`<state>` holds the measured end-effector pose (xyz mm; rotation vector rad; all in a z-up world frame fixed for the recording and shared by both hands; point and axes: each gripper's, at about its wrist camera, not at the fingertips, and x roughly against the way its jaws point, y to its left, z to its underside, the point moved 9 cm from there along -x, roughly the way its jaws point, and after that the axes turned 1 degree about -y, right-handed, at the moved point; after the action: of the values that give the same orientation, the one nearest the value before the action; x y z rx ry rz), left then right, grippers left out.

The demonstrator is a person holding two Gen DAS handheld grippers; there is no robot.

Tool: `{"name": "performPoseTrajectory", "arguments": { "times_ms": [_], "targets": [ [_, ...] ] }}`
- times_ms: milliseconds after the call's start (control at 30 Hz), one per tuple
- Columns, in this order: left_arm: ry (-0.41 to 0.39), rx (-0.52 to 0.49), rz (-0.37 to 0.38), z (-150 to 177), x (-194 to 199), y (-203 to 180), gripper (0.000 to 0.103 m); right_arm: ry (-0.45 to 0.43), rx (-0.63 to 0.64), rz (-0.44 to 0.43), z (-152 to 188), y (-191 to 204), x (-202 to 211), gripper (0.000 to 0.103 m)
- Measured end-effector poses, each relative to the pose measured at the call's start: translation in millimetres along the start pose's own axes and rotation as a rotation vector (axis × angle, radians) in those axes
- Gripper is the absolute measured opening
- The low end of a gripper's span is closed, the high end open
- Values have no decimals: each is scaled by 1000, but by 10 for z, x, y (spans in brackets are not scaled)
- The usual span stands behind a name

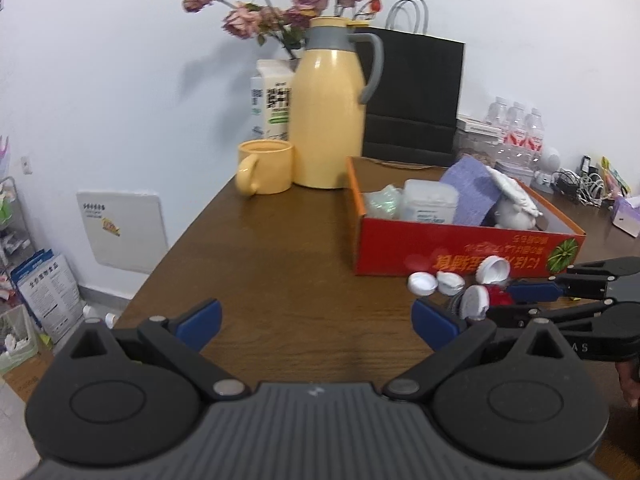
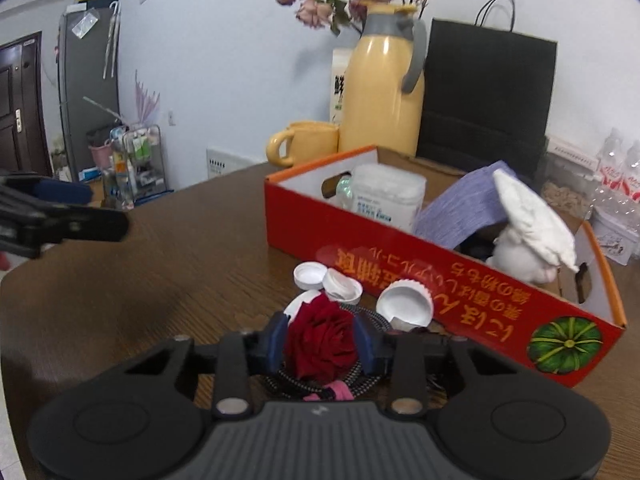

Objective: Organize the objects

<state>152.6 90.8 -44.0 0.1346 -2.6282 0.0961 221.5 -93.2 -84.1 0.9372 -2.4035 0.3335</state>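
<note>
A dark red rose [image 2: 320,340] lies on a coiled braided cable [image 2: 360,380] in front of the red cardboard box [image 2: 400,268]. My right gripper [image 2: 322,338] is shut on the rose, one blue pad pressing on each side of it. Several white bottle caps [image 2: 310,274] lie between the rose and the box. In the left wrist view the right gripper [image 1: 516,304] reaches in from the right to the rose [image 1: 500,297] and the caps [image 1: 422,282]. My left gripper [image 1: 316,320] hangs open over bare table, nothing between its fingers; the right wrist view shows this left gripper [image 2: 100,212] at the far left.
The box [image 1: 440,256] holds a white plastic tub [image 1: 430,202], a purple cloth [image 1: 468,190] and a white figure [image 1: 514,204]. Behind stand a yellow jug [image 1: 330,120], a yellow mug [image 1: 266,172], a carton [image 1: 272,100] and a black bag [image 1: 412,92]. Water bottles [image 1: 516,128] are far right; the table edge [image 1: 172,248] runs left.
</note>
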Motion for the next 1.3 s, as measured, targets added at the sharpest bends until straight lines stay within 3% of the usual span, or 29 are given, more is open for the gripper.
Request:
{"name": "performPoseTrajectory", "arguments": {
  "times_ms": [333,500,667,900,1167,1300],
  "targets": [
    [17,45,-8,84,-19,176,103,33,-15,-38,91,-20,-144,34],
    [20,40,1,94,-24,134,103,12,-30,-61,94,-45,-106,21],
    [20,33,8,80,-30,62,103,-29,-48,-74,57,-41,-25,18],
    [27,-21,68,56,-97,-301,103,-134,-107,-113,-82,-77,192,17],
    [27,-98,156,23,-189,-836,103,-171,-131,-113,-89,-153,370,17],
    [15,-158,229,6,-230,-1201,94,-176,-134,-107,-21,-212,493,17]
  ]
}}
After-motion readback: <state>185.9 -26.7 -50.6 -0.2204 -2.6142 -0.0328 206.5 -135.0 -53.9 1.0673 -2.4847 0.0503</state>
